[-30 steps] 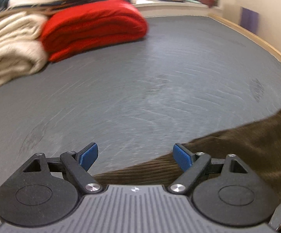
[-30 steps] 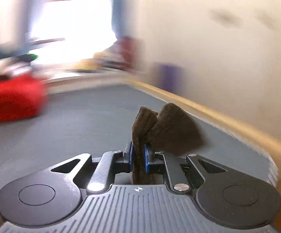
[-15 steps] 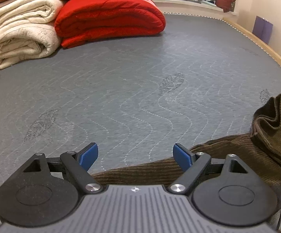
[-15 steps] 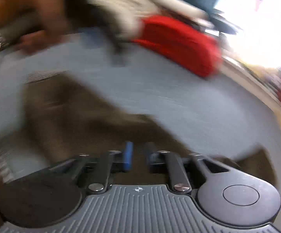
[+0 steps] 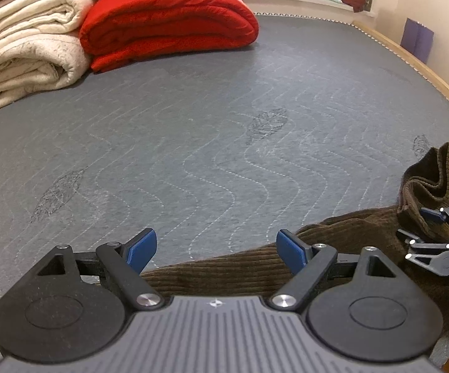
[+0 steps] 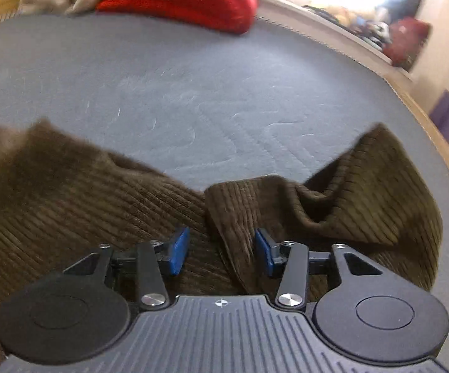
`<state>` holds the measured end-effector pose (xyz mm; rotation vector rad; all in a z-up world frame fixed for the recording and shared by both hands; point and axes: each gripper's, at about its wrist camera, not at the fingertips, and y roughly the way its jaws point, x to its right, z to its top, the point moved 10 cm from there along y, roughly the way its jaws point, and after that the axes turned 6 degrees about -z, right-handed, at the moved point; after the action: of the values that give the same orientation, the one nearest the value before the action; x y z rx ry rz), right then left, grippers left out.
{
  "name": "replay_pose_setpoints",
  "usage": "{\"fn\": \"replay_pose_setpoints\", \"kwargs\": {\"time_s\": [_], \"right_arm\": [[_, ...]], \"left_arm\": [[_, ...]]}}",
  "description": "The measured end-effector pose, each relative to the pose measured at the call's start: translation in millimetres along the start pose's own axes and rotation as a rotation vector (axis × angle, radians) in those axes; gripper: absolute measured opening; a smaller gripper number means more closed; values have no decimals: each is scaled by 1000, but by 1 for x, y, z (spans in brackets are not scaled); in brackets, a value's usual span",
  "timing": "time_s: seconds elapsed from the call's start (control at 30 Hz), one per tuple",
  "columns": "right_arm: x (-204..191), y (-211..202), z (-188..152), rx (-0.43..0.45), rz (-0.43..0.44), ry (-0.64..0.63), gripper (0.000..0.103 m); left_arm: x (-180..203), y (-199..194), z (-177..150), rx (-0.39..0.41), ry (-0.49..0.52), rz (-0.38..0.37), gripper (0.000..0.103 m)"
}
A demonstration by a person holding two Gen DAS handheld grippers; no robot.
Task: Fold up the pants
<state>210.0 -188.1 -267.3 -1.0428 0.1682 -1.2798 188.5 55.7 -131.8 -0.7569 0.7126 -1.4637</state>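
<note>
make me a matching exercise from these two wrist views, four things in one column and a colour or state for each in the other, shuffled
Things:
1. pants
2. folded quilt
3. rolled blanket
4. mattress cover

Colour or state:
A. grey, stitched with wavy lines
B. cream, stacked at the far left
C. brown corduroy, bunched up at one end
D. bright red, folded thick

Pairs: 1-C, 2-D, 3-B, 4-A
</note>
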Motion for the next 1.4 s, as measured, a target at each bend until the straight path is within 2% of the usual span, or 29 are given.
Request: {"fn": "replay_pose_setpoints", "kwargs": {"time_s": [0.07,0.1,0.13,0.17,0.2,0.23,0.3,0.47,0.53,0.6,0.7,0.77,0.87,0.97,1.0,1.03,1.1,1.13,1.2,1.27,1.33,1.4], "right_arm": [[1,7,3,25,-34,-57,58],[5,9,5,27,-46,-47,53],[14,10,6,20,-49,-9,39],[26,9,7,18,-17,71,35],[41,8,9,22,10,167,24],[56,4,10,26,7,236,20],[93,-9,13,48,5,415,19],[201,-67,12,165,2,1022,18],[230,-101,15,246,-49,1120,18],[236,-128,26,313,-71,1092,18],[209,-157,55,378,-11,927,18],[173,-174,71,402,71,800,18],[82,-193,89,393,261,495,18],[-27,-204,75,300,524,207,19],[-65,-201,58,225,616,108,19],[-89,-193,45,164,650,33,19],[-129,-179,12,35,648,-103,21],[-140,-175,0,-2,640,-149,21],[-143,-179,-12,-1,631,-175,21],[-133,-189,-4,16,674,-137,24],[-115,-199,10,55,688,-47,40],[-85,-196,21,73,671,59,46]], "left_arm": [[-6,-1,2,2,-16,2,88],[-8,-1,3,3,-25,0,88],[-10,-2,5,5,-33,-2,88],[-11,-3,6,8,-38,-5,88],[-12,-4,7,12,-40,-8,88],[-12,-5,9,16,-42,-9,88],[-14,-8,11,20,-50,-10,88],[-13,-13,11,28,-52,-19,88],[-12,-14,9,27,-46,-17,88],[-12,-13,8,25,-46,-15,88],[-16,-12,10,25,-52,-4,88],[-18,-11,10,26,-64,-1,88],[-20,-10,13,28,-80,5,88],[-17,-7,14,24,-74,7,88],[-15,-5,13,20,-70,11,88],[-14,-3,13,15,-67,12,88],[-11,1,11,7,-61,11,88],[-9,3,11,4,-60,12,88],[-4,7,11,-3,-58,10,88],[0,10,11,-6,-56,4,88],[7,13,10,-13,-50,-3,88],[16,16,9,-21,-37,-11,88]]}}
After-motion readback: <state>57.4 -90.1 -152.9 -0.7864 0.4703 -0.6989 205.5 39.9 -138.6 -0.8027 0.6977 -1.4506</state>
